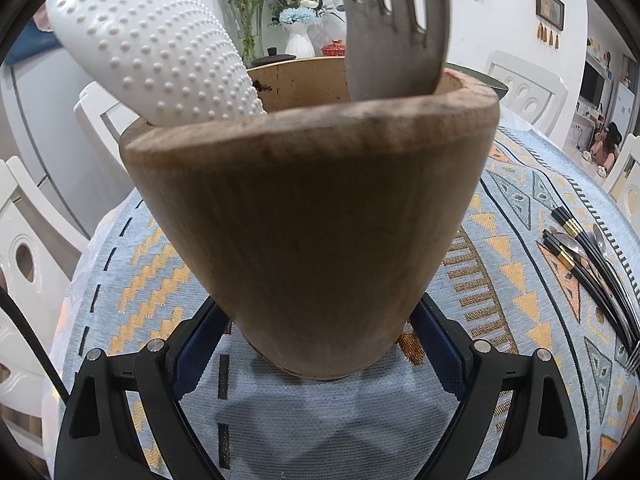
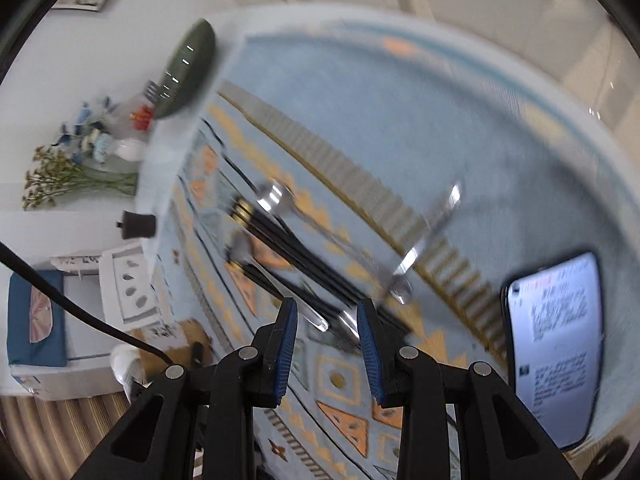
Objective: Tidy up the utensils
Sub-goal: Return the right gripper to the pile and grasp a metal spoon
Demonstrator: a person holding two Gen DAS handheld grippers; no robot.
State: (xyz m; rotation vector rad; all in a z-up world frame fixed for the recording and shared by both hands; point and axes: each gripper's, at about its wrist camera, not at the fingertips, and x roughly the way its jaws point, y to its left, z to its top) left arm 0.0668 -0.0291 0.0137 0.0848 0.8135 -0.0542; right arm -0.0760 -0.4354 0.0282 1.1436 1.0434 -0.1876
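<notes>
- Blue woven tablecloth with orange triangles (image 1: 500,248) covers the table.
- Left gripper (image 1: 320,344) clamps the base of the tall wooden utensil holder (image 1: 312,216), which contains a white dimpled rice paddle (image 1: 160,52) and a grey slotted spatula (image 1: 396,28).
- Right gripper (image 2: 326,312) hangs part-open, empty, above black chopsticks (image 2: 288,248) and steel spoons (image 2: 276,196), left of a lit phone (image 2: 556,348).

The round brown wooden utensil holder (image 1: 316,216) stands on a pale blue woven tablecloth (image 1: 516,240) patterned with orange triangles and zigzags and dark dashes. In the holder are a white plastic paddle covered in raised dots (image 1: 160,48) and a grey slotted spatula (image 1: 396,28). Right of the holder lie glossy black chopsticks with gold bands (image 1: 584,256).
</notes>
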